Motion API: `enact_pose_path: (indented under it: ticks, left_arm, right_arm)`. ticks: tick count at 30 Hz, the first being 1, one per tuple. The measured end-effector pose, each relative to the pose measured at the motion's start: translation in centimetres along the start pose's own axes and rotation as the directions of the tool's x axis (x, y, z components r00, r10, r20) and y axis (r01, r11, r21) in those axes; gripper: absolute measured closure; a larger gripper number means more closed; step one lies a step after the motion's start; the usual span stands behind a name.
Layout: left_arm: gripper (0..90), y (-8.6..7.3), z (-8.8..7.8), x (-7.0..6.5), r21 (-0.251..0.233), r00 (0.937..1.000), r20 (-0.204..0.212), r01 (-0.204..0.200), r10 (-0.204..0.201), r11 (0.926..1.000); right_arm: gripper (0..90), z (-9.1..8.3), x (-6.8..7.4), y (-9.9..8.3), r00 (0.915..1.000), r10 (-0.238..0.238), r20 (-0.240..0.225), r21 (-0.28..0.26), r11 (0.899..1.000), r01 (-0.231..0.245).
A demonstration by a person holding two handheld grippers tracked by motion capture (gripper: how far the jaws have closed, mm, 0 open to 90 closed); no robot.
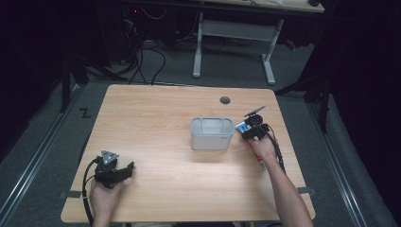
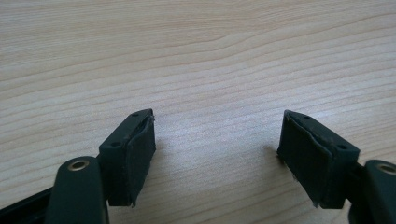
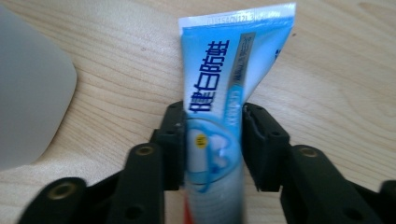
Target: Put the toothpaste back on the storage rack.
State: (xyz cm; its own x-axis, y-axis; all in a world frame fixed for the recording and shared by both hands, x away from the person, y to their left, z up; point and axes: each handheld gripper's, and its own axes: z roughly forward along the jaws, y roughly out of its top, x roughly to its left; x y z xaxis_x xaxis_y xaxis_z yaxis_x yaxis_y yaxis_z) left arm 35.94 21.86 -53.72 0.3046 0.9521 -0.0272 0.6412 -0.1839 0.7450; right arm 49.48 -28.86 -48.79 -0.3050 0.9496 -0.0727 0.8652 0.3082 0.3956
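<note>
The right gripper [image 3: 212, 144] has its 2 jaws clamped on a toothpaste tube [image 3: 229, 84], one pad against each side. The tube is blue and white with dark blue lettering, its flat crimped end reaching out past the jaws. The grey container [image 1: 212, 134] sits just beside them. The left gripper [image 2: 217, 154] rests with jaws apart, holding nothing, over bare table [image 2: 196, 56].

Grey bin [image 1: 212, 134] just beside right claw [image 1: 250, 128]

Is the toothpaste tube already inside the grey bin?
No, the tube lies on the table beside the bin, between the right gripper's jaws.
</note>
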Motion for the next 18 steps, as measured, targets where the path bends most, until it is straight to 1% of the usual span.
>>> enact_pose_path:
  ticks: [2, 4, 5, 6, 7, 9, 10, 12, 16, 18]
  left_arm:
    - [27.6, 0.0, 0.0, 0.0, 0.000, 1.0000, 0.000, 0.000, 0.000, 1.0000]
    - [27.6, 0.0, 0.0, 0.0, 0.000, 1.0000, 0.000, 0.000, 0.000, 1.0000]
    - [27.6, 0.0, 0.0, 0.0, 0.000, 1.0000, 0.000, 0.000, 0.000, 1.0000]
    - [27.6, 0.0, 0.0, 0.0, 0.000, 1.0000, -0.001, -0.001, 0.001, 1.0000]
    - [27.6, 0.0, 0.0, 0.0, 0.000, 1.0000, -0.001, -0.001, 0.001, 1.0000]
    - [27.7, 0.0, 0.0, 0.0, 0.000, 1.0000, 0.000, 0.000, 0.000, 1.0000]
    - [27.6, 0.0, 0.0, 0.0, 0.000, 1.0000, 0.000, 0.000, 0.000, 1.0000]
    - [27.6, 0.0, 0.0, 0.0, 0.000, 1.0000, 0.000, 0.000, 0.000, 1.0000]
    - [27.6, 0.0, 0.0, 0.0, -0.001, 1.0000, 0.003, 0.002, -0.002, 1.0000]
    - [27.6, 0.0, 0.0, 0.0, -0.001, 1.0000, 0.003, 0.004, -0.004, 1.0000]
  right_arm:
    - [66.7, -0.4, -0.4, -0.1, 1.0000, 0.003, -0.008, 0.004, 1.000, -0.003]
    - [67.0, -0.4, -1.0, -0.2, 0.9993, 0.028, -0.026, 0.003, 1.000, -0.028]
    - [67.0, -0.4, -1.1, -0.2, 0.9989, 0.035, -0.032, 0.011, 0.999, -0.035]
    - [67.0, -0.3, -1.2, -0.2, 0.9985, 0.041, -0.037, 0.010, 0.999, -0.040]
    - [67.0, -0.4, -1.2, -0.2, 0.9985, 0.041, -0.035, 0.021, 0.999, -0.041]
    - [66.9, -0.2, -1.2, -0.1, 0.9989, 0.035, -0.031, 0.022, 0.999, -0.035]
    - [66.9, -0.3, -1.1, 0.1, 0.9992, 0.032, -0.024, 0.038, 0.999, -0.031]
    - [67.0, -0.2, -1.0, 0.3, 0.9998, 0.019, -0.008, 0.054, 0.998, -0.019]
    - [68.6, -0.1, -0.8, 0.6, 1.0000, 0.003, 0.007, 0.066, 0.998, -0.004]
    - [70.4, -0.2, -0.8, 0.5, 0.9998, -0.007, 0.017, 0.057, 0.998, 0.006]
